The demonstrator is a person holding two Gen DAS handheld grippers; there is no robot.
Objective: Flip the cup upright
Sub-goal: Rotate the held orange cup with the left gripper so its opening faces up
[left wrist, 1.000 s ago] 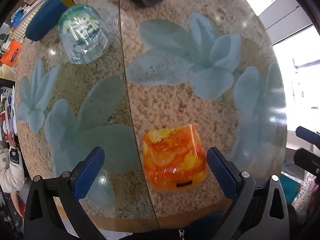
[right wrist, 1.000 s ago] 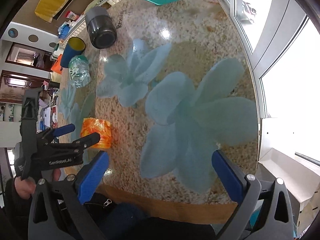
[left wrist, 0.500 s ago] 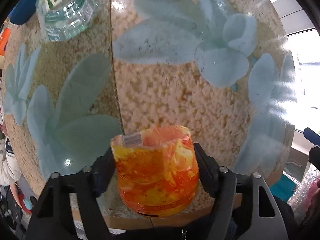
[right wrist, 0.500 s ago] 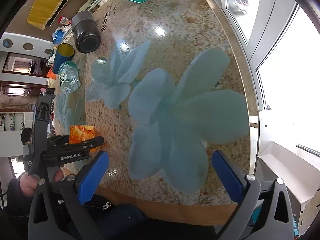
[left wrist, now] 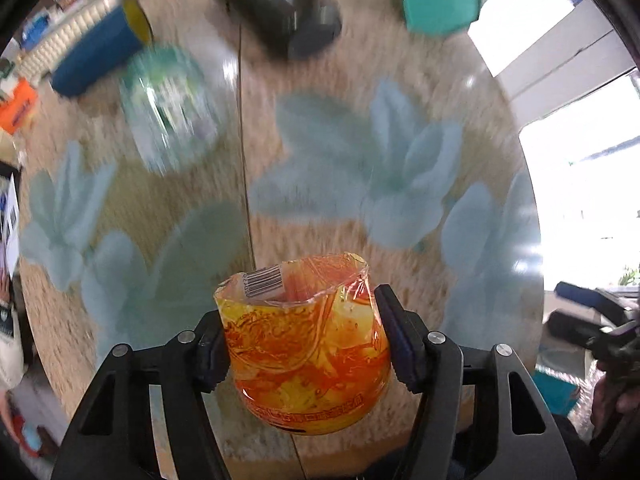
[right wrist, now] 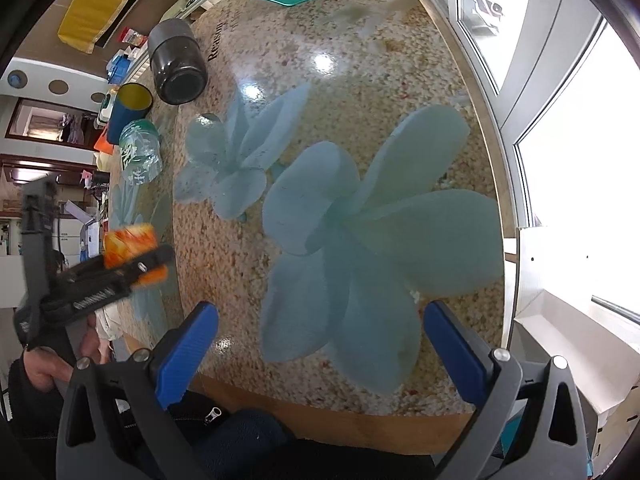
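Observation:
My left gripper is shut on the orange-and-yellow plastic cup, its jaws pressed on both sides, and holds it lifted above the table. The cup's barcoded end points away from the camera. In the right wrist view the cup and the left gripper show at the far left, blurred, above the table edge. My right gripper is open and empty over the near edge of the flower-patterned table.
A clear glass with green print stands upside down at the back left. A blue cup with a yellow inside and a dark cup lie on their sides. A teal tray sits at the far edge.
My left gripper closed on the orange cup and has lifted and tilted it off the table; the left view is now motion-blurred. The right gripper stayed open, hardly moving.

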